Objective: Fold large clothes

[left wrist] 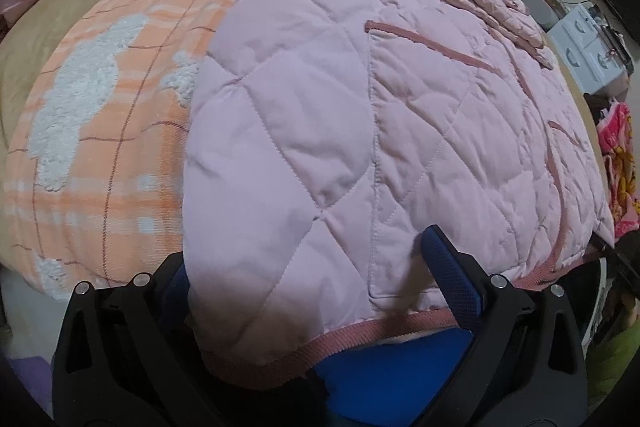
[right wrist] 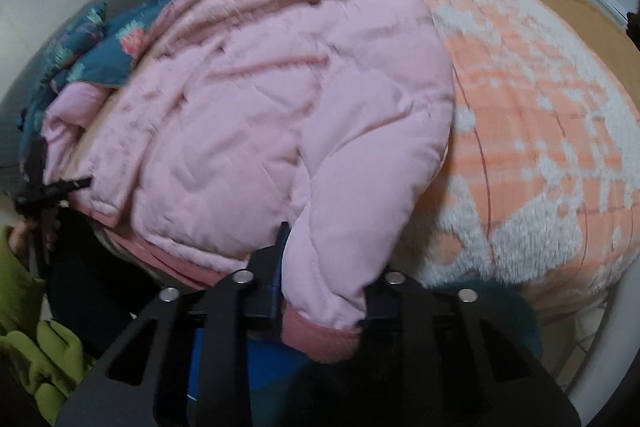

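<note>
Right gripper [right wrist: 320,279] clamping rose-ribbed cuff, pink quilted jacket [right wrist: 260,115] — puffy, diamond-stitched

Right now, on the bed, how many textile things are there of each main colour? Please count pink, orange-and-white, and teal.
Pink: 1, the quilted jacket
Orange-and-white: 1, the fleecy blanket under the jacket
Teal: 1, the flowered cloth beside the jacket
Total: 3
</note>
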A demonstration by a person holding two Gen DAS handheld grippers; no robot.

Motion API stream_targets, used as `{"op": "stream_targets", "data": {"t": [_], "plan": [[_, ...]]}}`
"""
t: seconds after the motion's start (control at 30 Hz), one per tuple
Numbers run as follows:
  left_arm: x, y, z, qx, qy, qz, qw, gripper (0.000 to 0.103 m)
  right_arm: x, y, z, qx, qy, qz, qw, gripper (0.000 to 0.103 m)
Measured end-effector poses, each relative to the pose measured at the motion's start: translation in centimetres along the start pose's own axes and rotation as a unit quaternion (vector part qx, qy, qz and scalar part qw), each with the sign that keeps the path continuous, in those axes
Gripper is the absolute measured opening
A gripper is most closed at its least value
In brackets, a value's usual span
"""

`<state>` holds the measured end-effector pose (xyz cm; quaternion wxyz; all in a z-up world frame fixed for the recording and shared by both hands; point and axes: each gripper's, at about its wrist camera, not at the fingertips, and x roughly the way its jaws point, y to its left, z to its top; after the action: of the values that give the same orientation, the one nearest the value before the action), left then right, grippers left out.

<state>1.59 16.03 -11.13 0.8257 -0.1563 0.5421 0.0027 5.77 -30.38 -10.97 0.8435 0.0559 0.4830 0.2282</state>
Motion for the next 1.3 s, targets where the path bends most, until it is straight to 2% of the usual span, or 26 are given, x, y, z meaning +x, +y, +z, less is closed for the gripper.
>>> {"op": "stream_targets", "data": {"t": [0.17,0.23,0.27,0.3,0.33,0.4,0.5,0.63,0.93,1.07,1.3], "plan": [[-0.1,-0.8,-0.2,0.021,-0.005,0.006,0.9998,0.085,-1.3,0.8,1.9,-0.005,-0.045,0.026,0.999,0.023],[-0.2,-0.8,-0.2,0.021,-0.008,0.0,0.9997,0.076,-0.9,0.8,2.3,0.0,-0.046,0.032,0.998,0.024],[-0.3,-0.8,-0.2,0.022,-0.009,-0.005,0.9997,0.062,-0.7,0.7,2.4,0.0,-0.043,0.031,0.999,0.026],[-0.4,-0.8,-0.2,0.022,-0.013,-0.002,0.9997,0.052,-0.4,0.6,2.3,0.0,-0.039,0.03,0.999,0.026],[-0.5,-0.7,-0.3,0.023,-0.015,-0.004,0.9996,0.049,-0.3,0.5,2.3,0.003,-0.038,0.029,0.999,0.026],[-0.7,-0.9,-0.3,0.029,-0.02,-0.004,0.9994,0.03,-0.3,0.6,2.1,0.005,-0.04,0.029,0.999,0.026],[-1.6,-1.0,-0.2,0.032,-0.04,-0.001,0.9987,0.013,-0.9,0.9,2.4,0.001,-0.055,0.025,0.998,0.023],[-2.7,-1.4,0.2,0.042,-0.058,-0.007,0.9974,0.01,-2.3,1.4,3.4,0.002,-0.087,0.028,0.996,0.018],[-6.0,-2.5,2.7,0.052,-0.117,-0.025,0.9914,0.008,-5.3,2.0,6.1,0.003,-0.145,0.043,0.988,0.017],[-7.6,-3.3,4.4,0.058,-0.145,-0.033,0.9873,0.007,-6.4,2.0,7.7,0.015,-0.164,0.056,0.985,0.016],[-9.2,-4.5,7.4,0.057,-0.173,-0.049,0.982,0.007,-7.5,2.8,10.4,0.005,-0.183,0.051,0.982,0.016]]}}
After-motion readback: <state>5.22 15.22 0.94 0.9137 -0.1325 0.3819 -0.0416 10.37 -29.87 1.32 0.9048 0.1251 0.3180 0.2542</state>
